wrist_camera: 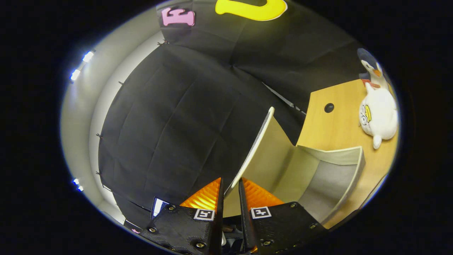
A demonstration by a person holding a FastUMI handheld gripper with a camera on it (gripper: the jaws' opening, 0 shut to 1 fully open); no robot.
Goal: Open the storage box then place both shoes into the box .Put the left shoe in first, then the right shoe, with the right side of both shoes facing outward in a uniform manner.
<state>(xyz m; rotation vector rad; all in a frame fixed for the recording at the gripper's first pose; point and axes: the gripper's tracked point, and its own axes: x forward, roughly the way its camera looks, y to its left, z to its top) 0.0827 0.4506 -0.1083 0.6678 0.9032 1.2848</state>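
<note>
My gripper [230,186] is shut on the lid [260,141] of the storage box, both orange fingers [205,196] pressing its thin edge from either side. The pale beige lid stands raised, swung up and away from the box body [332,170]. Beyond the fingers the box gapes open, and its grey inside holds nothing. The whole view is tilted, so the wooden table [336,124] under the box runs up the far side.
A white plush toy bird [378,113] with a dark cap lies on the table beyond the box. A round dark hole [329,107] marks the tabletop near its edge. Black cloth hangs behind everything, with bright ceiling lights [81,65] off to the side.
</note>
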